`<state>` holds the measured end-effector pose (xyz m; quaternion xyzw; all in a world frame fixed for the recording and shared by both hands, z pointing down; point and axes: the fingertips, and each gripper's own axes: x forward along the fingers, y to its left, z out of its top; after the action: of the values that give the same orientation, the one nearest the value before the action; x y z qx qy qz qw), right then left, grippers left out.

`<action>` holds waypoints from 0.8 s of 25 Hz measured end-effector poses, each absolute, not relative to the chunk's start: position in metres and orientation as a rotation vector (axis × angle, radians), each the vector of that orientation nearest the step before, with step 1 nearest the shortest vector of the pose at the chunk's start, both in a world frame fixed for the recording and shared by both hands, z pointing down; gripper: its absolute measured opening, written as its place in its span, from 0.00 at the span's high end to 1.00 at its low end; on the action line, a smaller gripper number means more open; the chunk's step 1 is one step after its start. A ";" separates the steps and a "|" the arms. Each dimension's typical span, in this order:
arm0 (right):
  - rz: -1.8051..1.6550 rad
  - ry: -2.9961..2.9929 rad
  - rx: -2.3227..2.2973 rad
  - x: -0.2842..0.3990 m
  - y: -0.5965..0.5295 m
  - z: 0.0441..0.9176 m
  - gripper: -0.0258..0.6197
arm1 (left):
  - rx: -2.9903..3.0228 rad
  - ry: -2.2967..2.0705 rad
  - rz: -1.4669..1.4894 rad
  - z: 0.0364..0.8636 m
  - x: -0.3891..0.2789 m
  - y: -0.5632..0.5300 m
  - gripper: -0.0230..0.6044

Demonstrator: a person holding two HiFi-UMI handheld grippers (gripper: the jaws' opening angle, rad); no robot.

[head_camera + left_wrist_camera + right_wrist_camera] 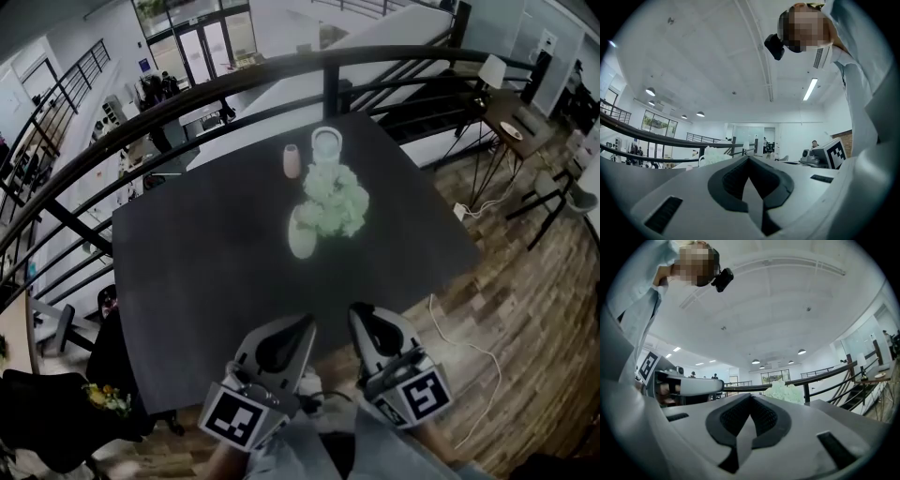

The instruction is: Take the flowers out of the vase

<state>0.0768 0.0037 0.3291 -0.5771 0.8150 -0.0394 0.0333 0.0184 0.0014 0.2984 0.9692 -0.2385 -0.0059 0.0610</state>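
We hold both grippers low at the near edge of the dark table (pixel 187 272), well short of the work. The left gripper (pixel 281 345) has its jaws pressed together with nothing between them, and the right gripper (pixel 380 334) is closed and empty in the same way. The flowers (pixel 335 199) – a pale, bushy bunch – sit in the white vase (pixel 302 236) near the middle of the table, and no step of the task has begun. As we judge it, the first risk is arriving with shut jaws and prodding the bunch instead of taking it, so both grippers must spread before they reach it. If we pull with one gripper alone, the vase looks light enough to lift or tip with the stems, so the other gripper should steady it. Pinching the blooms rather than the stems could crush or tear them, and the bunch hides the stems from above. A small pink vase (pixel 292 161) and a white round vessel (pixel 326 142) stand just behind – a wide sweep could knock them toward the railing (pixel 187 103).
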 end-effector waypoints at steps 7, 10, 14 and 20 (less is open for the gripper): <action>-0.113 2.513 -1.796 0.072 -0.027 0.331 0.96 | 2.931 -0.719 -0.042 0.299 0.012 -0.031 0.97; -0.120 2.502 -1.817 0.072 -0.038 0.336 0.96 | 2.931 -0.704 -0.042 0.302 0.011 -0.042 0.97; -0.125 2.470 -1.869 0.075 -0.051 0.344 0.96 | 2.930 -0.687 -0.038 0.307 0.006 -0.054 0.96; -0.122 2.480 -1.912 0.079 -0.073 0.370 0.90 | 2.912 -0.695 -0.037 0.313 -0.005 -0.068 0.96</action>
<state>0.0792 -0.0725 0.3699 -0.6101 0.7913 -0.0390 0.0040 -0.0047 -0.0679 0.3133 0.9699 -0.2316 -0.0123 0.0736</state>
